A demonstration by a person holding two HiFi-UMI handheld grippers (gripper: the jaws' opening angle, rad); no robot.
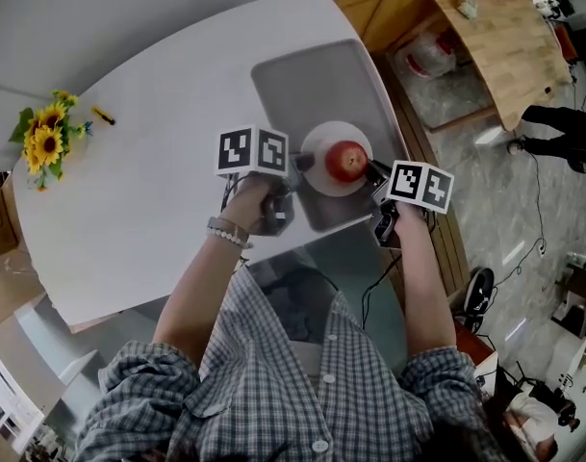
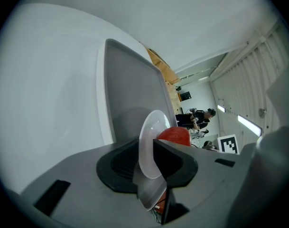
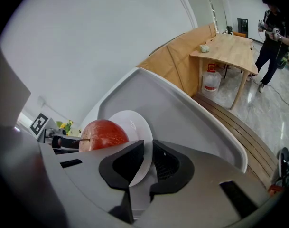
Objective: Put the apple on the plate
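Two hand-held grippers on one small round white plate (image 1: 321, 139), and bang in the middle of it the shiny red apple (image 1: 346, 161), lying on its side with the stem poking out roughly level. All parked on the flat grey tray (image 1: 302, 85) on the white table (image 1: 158, 162). Looks like the actual job is already done, honestly.

Left gripper (image 2: 146, 148): straddles the plate's left rim, jaws slack, not really biting by the look of it. Right gripper (image 3: 148, 148): pinches the opposite rim, clamped on the edge.

So, apple dead between the two sets of tips, just inside each, about as near one as the other. Next up, probably: let go on the right too, then back both straight out, away from the apple. Worth doing gently. Round fruit, shallow plate, easy to set rolling with one nudge.
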